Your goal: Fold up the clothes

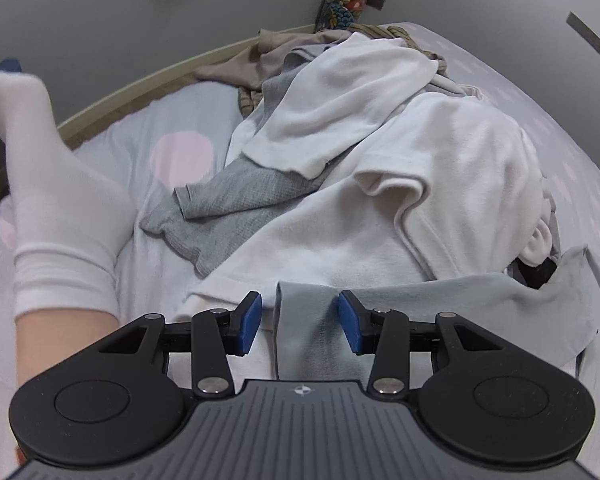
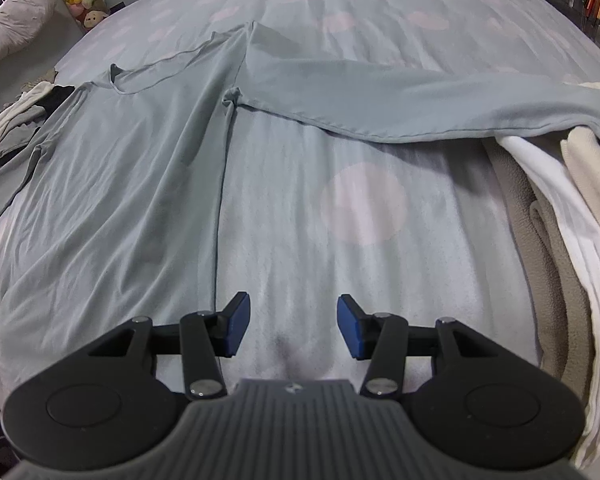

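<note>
The shirt (image 2: 112, 184), a pale grey-blue long-sleeved one, lies spread flat on the left half of the bed (image 2: 364, 200), neck toward the far edge, one sleeve (image 2: 380, 92) stretched rightward until its end drapes over a stack of folded laundry (image 2: 560, 208) at the right edge. This looks like the start of the fold: the garment is laid out, no fold yet made.

The left gripper (image 1: 300, 322) hangs over the shirt's other sleeve cuff (image 1: 300, 332); the blue pads stand apart on either side of the cuff without pressing it, so nothing is gripped. Just beyond it is a heap of unfolded white and grey clothes (image 1: 360, 152), and a foot in a white sock (image 1: 60, 208) rests at the left.

The right gripper (image 2: 292, 330) hovers over bare sheet just right of the shirt's side seam, jaws apart and empty.

Likely next: close the left pads on the cuff and carry the sleeve across the body, while the right gripper takes the outstretched sleeve or the hem.

Only the left view shows the heap and foot; only the right view shows the whole shirt and the stack.
</note>
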Tool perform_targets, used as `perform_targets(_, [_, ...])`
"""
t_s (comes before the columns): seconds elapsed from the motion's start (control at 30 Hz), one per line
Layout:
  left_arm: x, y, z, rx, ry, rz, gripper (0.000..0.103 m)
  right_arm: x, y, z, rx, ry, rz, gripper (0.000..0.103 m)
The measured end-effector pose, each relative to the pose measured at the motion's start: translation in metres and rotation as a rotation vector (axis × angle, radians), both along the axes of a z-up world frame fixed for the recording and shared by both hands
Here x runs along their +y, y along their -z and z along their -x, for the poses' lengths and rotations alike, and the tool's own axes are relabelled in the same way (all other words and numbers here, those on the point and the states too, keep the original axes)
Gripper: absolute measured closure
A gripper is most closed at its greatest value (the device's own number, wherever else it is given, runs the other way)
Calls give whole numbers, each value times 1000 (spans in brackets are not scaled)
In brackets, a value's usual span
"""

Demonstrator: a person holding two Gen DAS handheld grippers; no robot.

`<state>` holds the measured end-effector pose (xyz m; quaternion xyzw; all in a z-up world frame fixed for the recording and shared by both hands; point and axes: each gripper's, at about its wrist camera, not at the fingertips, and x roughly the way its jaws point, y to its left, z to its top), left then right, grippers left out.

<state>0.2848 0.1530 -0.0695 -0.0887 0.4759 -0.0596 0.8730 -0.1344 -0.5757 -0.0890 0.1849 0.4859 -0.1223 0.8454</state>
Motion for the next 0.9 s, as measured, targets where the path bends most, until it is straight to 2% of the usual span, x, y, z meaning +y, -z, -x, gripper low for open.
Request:
perform_targets(0.03, [0,1,1,-2,-5,3,64,0,0,0,0,1,-3,51])
perform_targets(0.1, [-5,-3,4,-25,0,-17,74,-1,0,-1,0,1,-10,51])
perform_targets(0.17, [-12,-11,8,-43,8,-55,91,-2,0,0,-3,3,-17,51])
perform_targets(0.23, [-17,-22,11,-49,20,-73,98,-4,0,1,-10,4,-27,51])
perform_targets(0.33, [-27,-47,19,-63,66,-101,99,-6,-1,3,-28,6,-48,51])
perform_targets(0.4, [-34,-68,26,-70,102,-86,99,-7,-2,5,-41,10,-65,51])
perform_targets(0.67, [-93,-176,47,-178,243,84,99,-15,1,9,-62,31,-142,51])
perform_targets(0.83, [-159,-245,53,-272,358,193,100,-21,0,16,-107,53,-193,51])
perform_targets(0.9, [-194,-269,58,-314,425,200,100,-23,0,18,-126,61,-213,51])
